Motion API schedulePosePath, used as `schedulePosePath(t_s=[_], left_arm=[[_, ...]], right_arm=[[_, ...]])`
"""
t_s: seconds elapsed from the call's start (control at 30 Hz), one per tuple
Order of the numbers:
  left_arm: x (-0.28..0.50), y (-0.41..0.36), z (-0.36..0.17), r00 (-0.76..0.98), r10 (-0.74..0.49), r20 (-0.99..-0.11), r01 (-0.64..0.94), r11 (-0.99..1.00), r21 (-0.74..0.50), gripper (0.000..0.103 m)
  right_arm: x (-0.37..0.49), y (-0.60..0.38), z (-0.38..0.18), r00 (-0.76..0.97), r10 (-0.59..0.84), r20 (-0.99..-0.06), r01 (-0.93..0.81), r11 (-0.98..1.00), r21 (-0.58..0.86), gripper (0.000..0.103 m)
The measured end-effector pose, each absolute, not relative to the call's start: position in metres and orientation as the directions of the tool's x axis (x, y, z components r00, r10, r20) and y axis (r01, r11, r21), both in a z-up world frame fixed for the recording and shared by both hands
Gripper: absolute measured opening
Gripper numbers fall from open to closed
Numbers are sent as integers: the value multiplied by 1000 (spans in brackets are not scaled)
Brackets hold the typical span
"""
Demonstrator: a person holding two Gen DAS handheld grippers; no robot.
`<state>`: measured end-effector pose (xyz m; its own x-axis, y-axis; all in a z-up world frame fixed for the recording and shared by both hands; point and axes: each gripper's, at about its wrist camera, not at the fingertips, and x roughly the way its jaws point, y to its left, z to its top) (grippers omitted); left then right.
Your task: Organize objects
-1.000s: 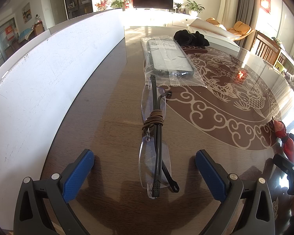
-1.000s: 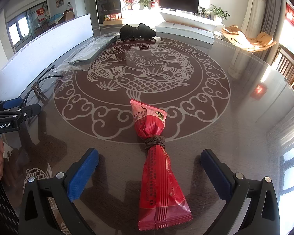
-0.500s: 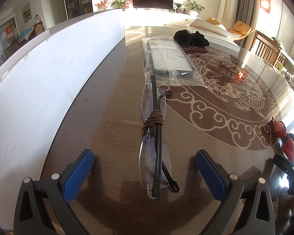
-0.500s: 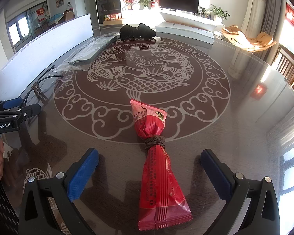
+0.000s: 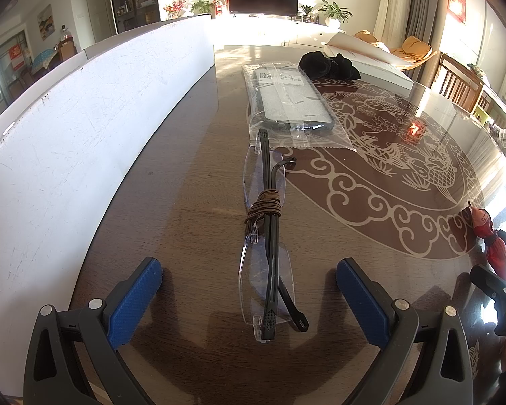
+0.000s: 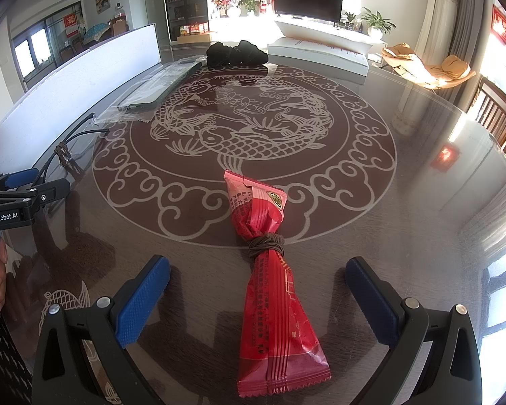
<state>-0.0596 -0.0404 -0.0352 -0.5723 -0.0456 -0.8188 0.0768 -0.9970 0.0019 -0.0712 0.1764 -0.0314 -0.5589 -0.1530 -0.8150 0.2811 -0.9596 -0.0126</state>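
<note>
While nothing has moved since a second ago, your left gripper [image 5: 248, 298] gapes around the glasses [image 5: 265, 236], your right [image 6: 256, 298] around the snack [image 6: 273, 287] (both empty, 12 o'clock); grasping hasn't begun.

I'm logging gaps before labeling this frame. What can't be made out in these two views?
- Red snack packet: right wrist view, print too small to read.
- Plastic-wrapped dark case: left wrist view, label too small and glared.
- Black cloth bundle: both views, too far to identify.
- Glasses: right wrist view, partly behind the left gripper.
</note>
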Motion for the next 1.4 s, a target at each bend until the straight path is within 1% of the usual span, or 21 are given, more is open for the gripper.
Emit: schedulePosePath(t_s=[1.4], left_arm=[[-62, -41, -35, -562, -34, -826, 59, -998, 1, 103]], right_arm=[[-71, 176, -32, -559, -153, -815, 281, -960, -13, 103]])
